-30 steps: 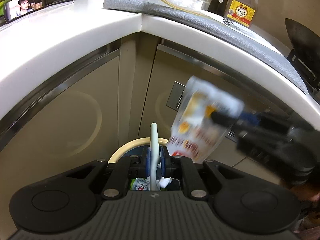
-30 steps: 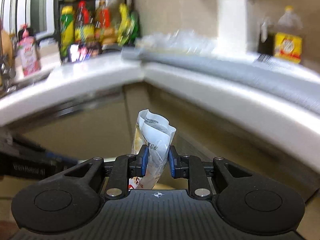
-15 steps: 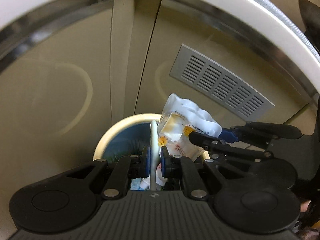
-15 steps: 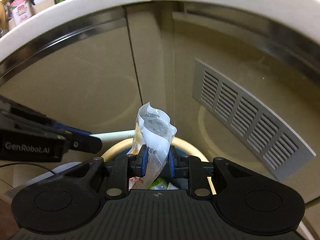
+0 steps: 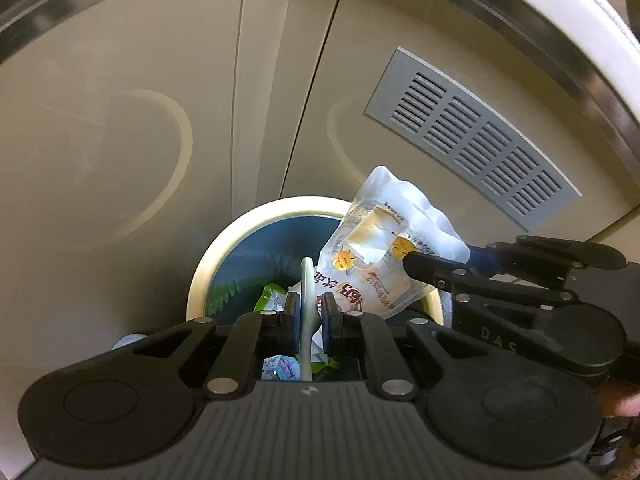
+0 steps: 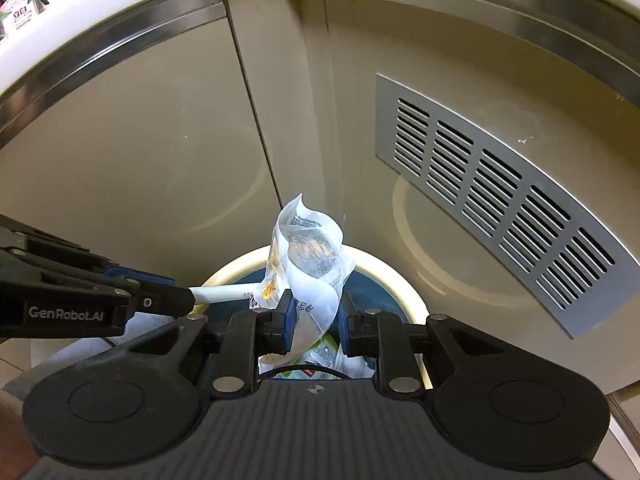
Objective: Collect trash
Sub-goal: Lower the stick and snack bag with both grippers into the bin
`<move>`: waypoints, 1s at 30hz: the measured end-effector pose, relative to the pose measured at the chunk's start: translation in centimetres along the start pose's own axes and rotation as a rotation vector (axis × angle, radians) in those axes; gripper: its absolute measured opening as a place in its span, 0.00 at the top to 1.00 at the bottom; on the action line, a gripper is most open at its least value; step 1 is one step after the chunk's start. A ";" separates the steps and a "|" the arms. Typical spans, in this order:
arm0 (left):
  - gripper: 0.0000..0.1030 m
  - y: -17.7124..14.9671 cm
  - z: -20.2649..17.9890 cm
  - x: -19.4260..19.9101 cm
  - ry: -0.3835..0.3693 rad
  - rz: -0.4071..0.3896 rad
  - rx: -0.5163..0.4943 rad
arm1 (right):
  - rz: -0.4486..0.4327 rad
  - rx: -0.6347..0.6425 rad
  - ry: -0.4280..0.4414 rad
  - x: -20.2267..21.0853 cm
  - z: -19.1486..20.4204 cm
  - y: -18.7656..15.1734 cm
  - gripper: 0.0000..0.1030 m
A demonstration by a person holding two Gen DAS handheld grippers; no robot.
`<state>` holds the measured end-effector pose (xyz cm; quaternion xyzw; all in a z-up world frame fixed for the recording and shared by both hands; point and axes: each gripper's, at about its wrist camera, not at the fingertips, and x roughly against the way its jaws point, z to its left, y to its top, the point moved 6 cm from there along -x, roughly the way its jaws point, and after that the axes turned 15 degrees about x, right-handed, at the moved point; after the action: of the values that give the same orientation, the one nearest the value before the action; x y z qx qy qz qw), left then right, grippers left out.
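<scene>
A round bin with a cream rim (image 5: 224,240) (image 6: 404,280) and dark liner stands on the floor in the cabinet corner, with wrappers inside. My left gripper (image 5: 307,316) is shut on a thin white flat stick (image 5: 307,280) that stands over the bin's opening; the right wrist view shows that stick (image 6: 224,293) jutting from the left gripper (image 6: 188,300). My right gripper (image 6: 316,320) is shut on a crumpled clear snack bag (image 6: 308,256) with yellow and red print, held above the bin. In the left wrist view the bag (image 5: 384,248) hangs from the right gripper (image 5: 412,260) over the bin's right side.
Beige cabinet doors (image 5: 120,128) close in behind the bin on both sides, meeting at a corner post. A grey vent grille (image 6: 492,200) sits in the right door. The white counter edge (image 6: 100,20) runs overhead. A person's hand shows at the lower right of the left wrist view.
Both grippers have come down from counter height to just above the bin, tilting more downward. The bag and the stick stay gripped and now hang over the bin's opening.
</scene>
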<state>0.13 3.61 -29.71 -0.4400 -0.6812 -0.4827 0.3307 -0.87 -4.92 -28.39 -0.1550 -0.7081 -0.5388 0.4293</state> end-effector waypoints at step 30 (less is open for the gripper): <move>0.87 -0.2 0.4 -8.1 0.105 0.179 0.030 | 0.161 0.041 -0.031 -6.9 -0.7 0.8 0.77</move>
<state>3.11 1.69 -37.03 -0.4681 -0.6283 -0.4633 0.4142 4.01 -3.57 -33.15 -0.2107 -0.7106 -0.4857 0.4634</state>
